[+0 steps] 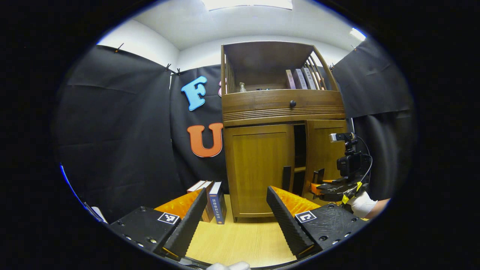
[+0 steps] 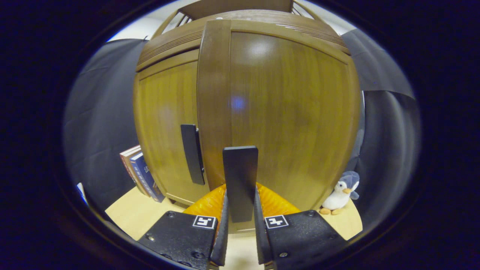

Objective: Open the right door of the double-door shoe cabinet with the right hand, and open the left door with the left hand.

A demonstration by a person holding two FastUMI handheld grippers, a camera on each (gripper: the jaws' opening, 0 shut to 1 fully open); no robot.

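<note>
Two doors are seen on the shoe cabinet (image 1: 281,127), which stands on the table (image 1: 240,240). The right door (image 2: 292,112) is swung partly out, and its handle (image 2: 240,180) is clamped between both fingers of the right tool (image 2: 240,232). The left door (image 1: 258,168) is closed, its handle (image 1: 286,178) untouched. The left tool (image 1: 236,221) is held with its fingers spread wide apart, in front of the left door. Books (image 1: 303,78) and a small bottle (image 1: 242,87) are kept in the cabinet's open top shelf. More books (image 1: 213,198) are stood beside the cabinet, and a toy penguin (image 2: 339,193) is set at its other side.
</note>
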